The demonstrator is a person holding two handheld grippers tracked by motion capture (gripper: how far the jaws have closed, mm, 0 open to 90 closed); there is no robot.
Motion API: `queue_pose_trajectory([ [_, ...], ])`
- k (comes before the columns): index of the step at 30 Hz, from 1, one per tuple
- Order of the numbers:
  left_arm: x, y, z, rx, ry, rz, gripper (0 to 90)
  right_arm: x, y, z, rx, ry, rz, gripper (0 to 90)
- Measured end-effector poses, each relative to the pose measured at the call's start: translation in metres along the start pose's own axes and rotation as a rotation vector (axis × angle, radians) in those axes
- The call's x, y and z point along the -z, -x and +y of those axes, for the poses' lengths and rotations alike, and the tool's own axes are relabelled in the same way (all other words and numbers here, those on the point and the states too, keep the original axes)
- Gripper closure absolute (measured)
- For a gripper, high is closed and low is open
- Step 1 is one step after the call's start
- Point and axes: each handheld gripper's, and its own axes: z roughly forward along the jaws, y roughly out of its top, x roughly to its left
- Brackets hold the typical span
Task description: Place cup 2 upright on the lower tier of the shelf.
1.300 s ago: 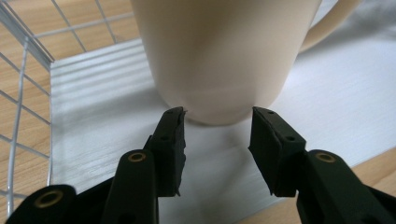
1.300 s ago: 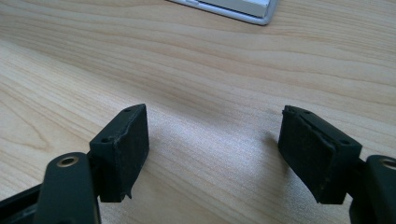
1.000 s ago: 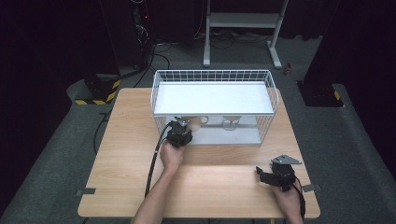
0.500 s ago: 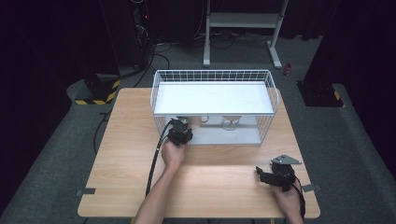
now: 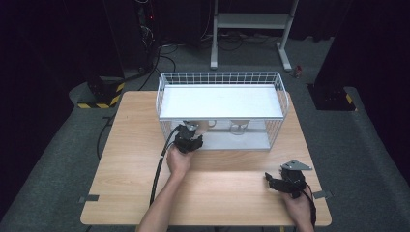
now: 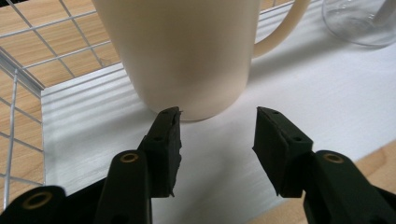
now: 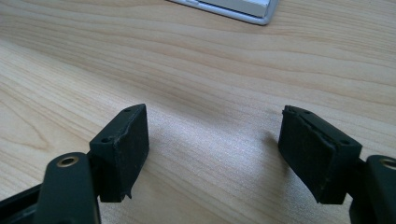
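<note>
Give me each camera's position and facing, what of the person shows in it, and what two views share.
High view: above the person's side, looking forward and down on the table and wire rack; both forearms, left gripper, right gripper.
Left gripper view: rides that gripper, facing the cream mug on the white shelf; jaws just opened, nothing between.
Right gripper view: faces bare tabletop; open gripper.
Shared: high and left gripper views both show the mug.

The worktop [image 5: 130, 183] looks like pale wood with a matt, finely grained face. The basket [image 5: 167, 82] is thin white-coated wire, and its shelf [image 6: 327, 107] is smooth matt white board. The mug [image 6: 187, 51] seems glazed cream ceramic with a soft sheen. The glass [image 6: 359, 21] is clear and glossy. The fingers [image 7: 123, 149] are matt black, rubbery, slightly rough-edged.
</note>
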Motion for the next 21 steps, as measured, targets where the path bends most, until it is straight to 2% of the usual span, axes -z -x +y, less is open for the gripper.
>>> queue_pose_trajectory([
  [2,0.002,-0.001,-0.001,0.005,0.006,-0.018,49.6,0.000,0.000,0.000,0.000,0.000,0.000,24.8],
  [4,0.004,-0.002,-0.001,-0.010,0.006,-0.001,48.6,0.000,0.000,0.000,0.000,0.000,0.000,24.8],
  [8,0.007,-0.001,-0.004,-0.006,0.021,-0.023,47.6,0.000,0.000,0.000,0.000,0.000,0.000,24.8],
  [9,0.008,0.001,-0.004,0.018,0.020,-0.026,47.6,0.000,0.000,0.000,0.000,0.000,0.000,24.8],
  [16,0.017,-0.002,-0.008,0.005,0.042,-0.034,44.6,0.000,0.000,0.000,0.000,0.000,0.000,24.8],
  [21,0.022,-0.002,-0.008,-0.010,0.053,-0.024,43.4,0.000,0.000,0.000,0.001,0.000,0.000,24.8],
])
